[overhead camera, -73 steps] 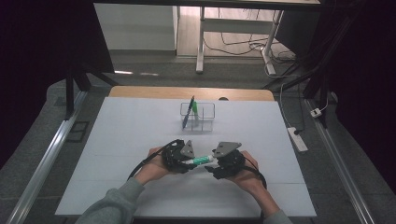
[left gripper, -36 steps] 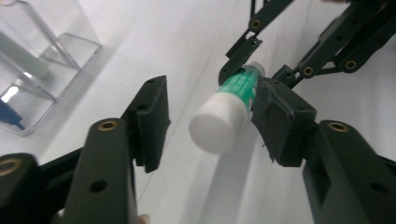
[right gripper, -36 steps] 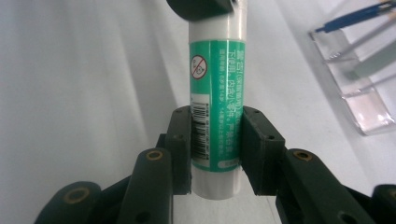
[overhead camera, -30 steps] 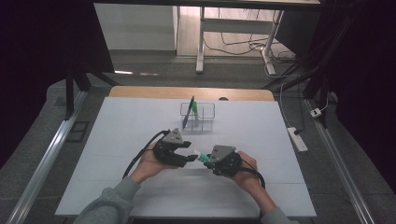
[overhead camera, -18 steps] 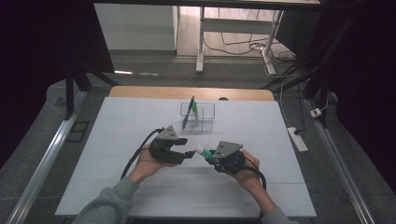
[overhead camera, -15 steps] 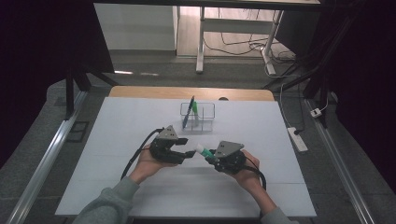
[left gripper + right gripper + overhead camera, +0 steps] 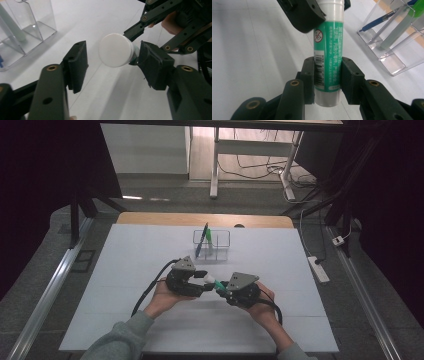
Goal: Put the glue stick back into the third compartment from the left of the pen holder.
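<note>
A green glue stick (image 7: 329, 50) with a white cap (image 7: 115, 50) is held level above the table between the two hands (image 7: 215, 284). My right gripper (image 7: 327, 80) is shut on its lower body, pads pressed on both sides. My left gripper (image 7: 111, 62) faces the cap end-on. Its jaws stand open around the cap, with a clear gap on the left side and the right pad close beside it. These jaws have just been closing a little with the cap between them. In the high view the left gripper (image 7: 206, 281) and the right gripper (image 7: 222, 290) meet nose to nose.
A clear plastic organizer (image 7: 212, 245) stands behind the hands and holds a blue pen (image 7: 201, 241) and a green-topped stick (image 7: 209, 236). It also appears as the clear organizer (image 7: 27, 27) and the clear organizer (image 7: 392, 50). White table (image 7: 125, 270) spreads to both sides.
Since the earliest frame the left gripper has drawn back a little to the left, baring the stick's white cap. The right gripper has kept its hold and its place.
</note>
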`<state>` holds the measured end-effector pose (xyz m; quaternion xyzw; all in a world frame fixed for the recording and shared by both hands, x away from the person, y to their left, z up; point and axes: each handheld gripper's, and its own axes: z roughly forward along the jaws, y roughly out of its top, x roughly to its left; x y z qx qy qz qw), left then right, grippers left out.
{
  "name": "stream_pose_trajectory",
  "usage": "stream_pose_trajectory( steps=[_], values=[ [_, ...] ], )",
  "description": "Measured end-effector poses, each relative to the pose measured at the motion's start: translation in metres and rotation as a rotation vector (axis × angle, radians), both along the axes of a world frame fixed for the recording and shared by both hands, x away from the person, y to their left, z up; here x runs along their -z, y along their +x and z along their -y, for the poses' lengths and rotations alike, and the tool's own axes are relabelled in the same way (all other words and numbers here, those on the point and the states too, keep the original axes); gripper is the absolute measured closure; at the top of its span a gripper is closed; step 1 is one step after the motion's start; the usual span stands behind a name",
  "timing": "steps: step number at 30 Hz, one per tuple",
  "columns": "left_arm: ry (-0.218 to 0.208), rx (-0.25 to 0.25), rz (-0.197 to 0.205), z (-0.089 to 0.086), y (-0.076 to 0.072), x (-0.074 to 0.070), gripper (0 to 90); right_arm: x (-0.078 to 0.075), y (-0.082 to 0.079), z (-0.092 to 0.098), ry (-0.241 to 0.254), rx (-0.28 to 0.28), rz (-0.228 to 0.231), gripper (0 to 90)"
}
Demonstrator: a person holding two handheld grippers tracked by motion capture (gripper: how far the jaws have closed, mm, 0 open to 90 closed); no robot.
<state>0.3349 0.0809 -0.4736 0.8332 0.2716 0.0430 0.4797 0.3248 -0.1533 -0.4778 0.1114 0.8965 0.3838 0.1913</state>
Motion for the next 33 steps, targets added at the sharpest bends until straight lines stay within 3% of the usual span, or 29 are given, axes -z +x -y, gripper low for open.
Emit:
stream_pose_trajectory(
  steps=[5,8,18,24,31,33],
  values=[
    [-0.002,0.02,-0.007,0.0025,-0.0006,0.0008,52.7,0.0014,-0.0005,-0.0019,-0.009,-0.012,0.004,65.4],
    [-0.001,0.02,-0.005,0.0036,-0.001,0.001,54.1,0.003,-0.001,-0.0031,-0.023,-0.013,0.007,65.4],
    [-0.06,0.036,-0.011,0.0029,-0.0006,0.0004,60.6,0.0067,-0.0022,-0.0068,-0.044,-0.014,0.009,65.4],
    [-0.059,0.054,-0.005,0.0031,-0.0016,0.0002,62.9,0.0077,-0.0022,-0.0072,-0.055,-0.024,0.006,65.3],
    [-0.073,0.059,0.004,0.0022,-0.004,-0.0029,63.9,0.0069,-0.0018,-0.0053,-0.02,-0.028,-0.022,63.8],
    [-0.064,0.054,0.012,0.0014,-0.0042,-0.0037,64.0,0.0053,-0.001,-0.0033,0.021,-0.015,-0.041,60.0]
  ],
)
